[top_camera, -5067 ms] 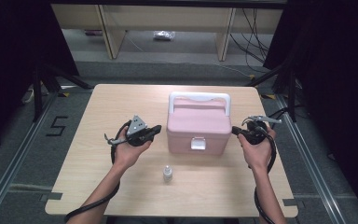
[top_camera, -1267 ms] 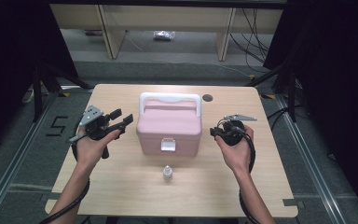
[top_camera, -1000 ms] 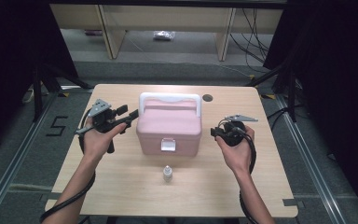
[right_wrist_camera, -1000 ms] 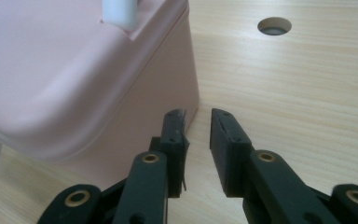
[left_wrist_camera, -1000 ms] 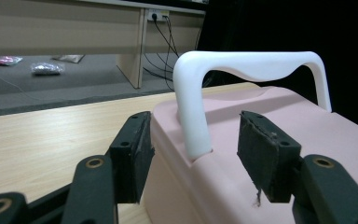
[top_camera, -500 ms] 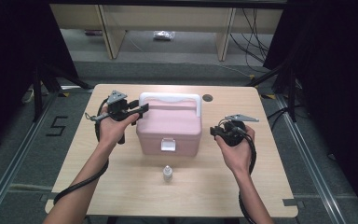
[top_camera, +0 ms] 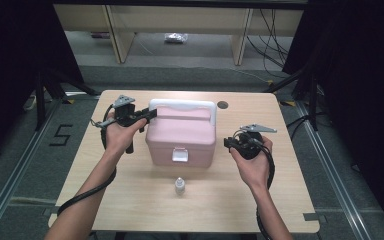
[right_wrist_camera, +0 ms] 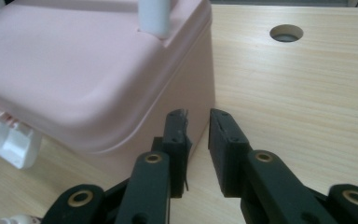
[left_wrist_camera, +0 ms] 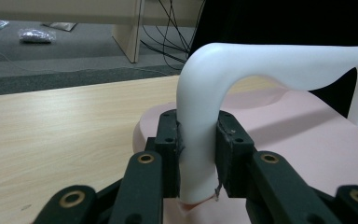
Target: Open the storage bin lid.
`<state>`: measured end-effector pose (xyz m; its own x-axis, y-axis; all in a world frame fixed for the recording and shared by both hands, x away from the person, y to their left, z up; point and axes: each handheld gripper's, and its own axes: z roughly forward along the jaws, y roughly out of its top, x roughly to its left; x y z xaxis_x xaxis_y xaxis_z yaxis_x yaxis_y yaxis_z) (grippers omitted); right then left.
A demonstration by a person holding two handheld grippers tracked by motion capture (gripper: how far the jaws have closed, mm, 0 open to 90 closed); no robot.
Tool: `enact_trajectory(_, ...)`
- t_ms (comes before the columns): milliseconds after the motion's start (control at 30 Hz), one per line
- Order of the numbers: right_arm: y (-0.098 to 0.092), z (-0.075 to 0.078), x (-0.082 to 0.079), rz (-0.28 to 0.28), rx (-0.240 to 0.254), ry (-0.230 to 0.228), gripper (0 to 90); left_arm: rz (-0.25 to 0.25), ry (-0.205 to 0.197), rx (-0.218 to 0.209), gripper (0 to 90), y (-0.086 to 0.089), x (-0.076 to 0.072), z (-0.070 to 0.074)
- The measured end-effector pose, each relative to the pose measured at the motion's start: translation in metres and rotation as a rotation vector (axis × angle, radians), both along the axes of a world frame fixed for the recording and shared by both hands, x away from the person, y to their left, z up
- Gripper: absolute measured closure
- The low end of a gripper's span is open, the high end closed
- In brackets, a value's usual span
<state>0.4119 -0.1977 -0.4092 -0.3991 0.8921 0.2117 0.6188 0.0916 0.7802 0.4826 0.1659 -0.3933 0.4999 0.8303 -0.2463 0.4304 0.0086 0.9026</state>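
I have the pink box (top_camera: 182, 135) sitting near the middle of the wooden table (top_camera: 290, 200), its white latch (top_camera: 180, 155) facing me at 6 o'clock and its white handle (top_camera: 182, 106) standing up along the far edge of the lid. My left gripper (top_camera: 147, 115) comes in from 9 o'clock at the box's far left corner. In the left gripper view its jaws have just been closing and now clamp the left upright of the handle (left_wrist_camera: 200, 140) — both pads (left_wrist_camera: 170, 140) press flat against the white plastic, just above where it meets the pink lid (left_wrist_camera: 307, 135).

My right gripper (top_camera: 228, 143) hangs at 3 o'clock of the box, near its right wall and apart from it. In the right gripper view its jaws (right_wrist_camera: 198, 135) have just been narrowing, yet a slim gap stays between them with nothing in it — only bare table behind.

A small white bottle (top_camera: 179, 186) stands at 6 o'clock of the box, near the front edge. A round cable hole (top_camera: 223, 105) lies at about 1 o'clock, just beyond the handle.
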Motion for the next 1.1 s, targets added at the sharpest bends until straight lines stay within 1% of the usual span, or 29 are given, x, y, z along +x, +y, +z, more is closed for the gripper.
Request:
enact_trajectory(33, 0.0, 0.0, -0.001, 0.011, 0.001, -0.008, 78.7, -0.001, 0.004, 0.009, 72.8, -0.001, 0.001, 0.001)
enact_trajectory(67, 0.0, 0.0, -0.001, 0.011, 0.001, -0.008, 78.7, -0.001, 0.004, 0.009, 72.8, -0.001, 0.001, 0.001)
enact_trajectory(100, 0.002, 0.0, -0.001, 0.031, -0.013, -0.008, 80.2, -0.001, 0.006, 0.012, 72.9, -0.001, 0.001, 0.002)
enact_trajectory(167, 0.003, 0.001, -0.002, 0.03, -0.017, -0.01, 81.6, 0.0, 0.014, 0.011, 72.9, -0.001, 0.003, 0.003)
enact_trajectory(200, 0.004, 0.001, -0.002, 0.047, -0.006, -0.007, 82.4, 0.0, 0.014, 0.011, 73.0, -0.001, 0.003, 0.003)
enact_trajectory(300, 0.005, 0.003, -0.004, 0.049, 0.005, -0.004, 82.7, 0.0, 0.021, 0.009, 73.0, -0.001, 0.002, 0.007)
enact_trajectory(333, 0.005, 0.004, -0.004, 0.054, -0.004, 0.002, 82.8, 0.0, 0.022, 0.006, 73.1, -0.001, 0.002, 0.008)
enact_trajectory(367, 0.005, 0.004, -0.004, 0.065, 0.007, -0.002, 83.2, 0.0, 0.021, 0.004, 73.1, -0.001, 0.002, 0.009)
enact_trajectory(400, 0.006, 0.005, -0.005, 0.049, 0.013, 0.004, 83.7, 0.001, 0.022, 0.001, 73.1, -0.001, 0.002, 0.011)
enact_trajectory(433, 0.006, 0.005, -0.005, 0.059, 0.002, -0.002, 84.3, 0.001, 0.021, 0.001, 73.1, 0.0, 0.002, 0.012)
enact_trajectory(467, 0.006, 0.005, -0.005, 0.059, 0.002, -0.002, 84.3, 0.001, 0.021, 0.001, 73.1, 0.0, 0.002, 0.012)
enact_trajectory(500, 0.007, 0.006, -0.006, 0.06, 0.022, 0.015, 86.1, 0.001, 0.021, -0.005, 73.1, 0.0, 0.003, 0.013)
enact_trajectory(567, 0.007, 0.007, -0.006, 0.065, 0.018, 0.013, 88.0, 0.001, 0.028, -0.008, 73.1, 0.001, 0.005, 0.015)
enact_trajectory(600, 0.007, 0.008, -0.007, 0.08, 0.019, 0.005, 88.3, 0.001, 0.028, -0.008, 73.1, 0.001, 0.005, 0.015)
enact_trajectory(667, 0.011, 0.009, -0.008, 0.085, 0.032, 0.018, 88.7, -0.003, 0.034, -0.006, 73.1, 0.001, 0.007, 0.017)
enact_trajectory(700, 0.012, 0.009, -0.008, 0.105, 0.02, 0.005, 89.2, -0.003, 0.034, -0.006, 73.1, 0.001, 0.007, 0.017)
enact_trajectory(767, 0.014, 0.01, -0.008, 0.096, 0.027, 0.012, 89.3, -0.006, 0.036, -0.008, 73.1, 0.001, 0.008, 0.017)
enact_trajectory(800, 0.015, 0.01, -0.008, 0.107, 0.023, 0.006, 89.7, -0.007, 0.038, -0.008, 73.1, 0.001, 0.008, 0.018)
enact_trajectory(867, 0.018, 0.012, -0.009, 0.121, 0.04, 0.014, 90.0, -0.01, 0.042, -0.006, 73.1, 0.001, 0.008, 0.018)
enact_trajectory(933, 0.02, 0.013, -0.011, 0.118, 0.035, 0.016, 90.0, -0.01, 0.045, -0.008, 73.1, 0.002, 0.008, 0.018)
enact_trajectory(967, 0.02, 0.012, -0.01, 0.122, 0.035, 0.008, 90.0, -0.011, 0.045, -0.009, 73.1, 0.002, 0.008, 0.019)
enact_trajectory(1000, 0.02, 0.012, -0.01, 0.131, 0.045, 0.01, 90.0, -0.011, 0.045, -0.011, 73.1, 0.002, 0.008, 0.019)
enact_trajectory(1033, 0.021, 0.013, -0.01, 0.144, 0.043, -0.005, 90.0, -0.014, 0.043, -0.012, 73.1, 0.002, 0.008, 0.019)
enact_trajectory(1067, 0.022, 0.013, -0.011, 0.122, 0.044, 0.005, 90.0, -0.016, 0.04, -0.012, 73.0, 0.002, 0.008, 0.019)
enact_trajectory(1100, 0.022, 0.013, -0.011, 0.122, 0.044, 0.005, 90.0, -0.016, 0.04, -0.012, 72.9, 0.002, 0.008, 0.019)
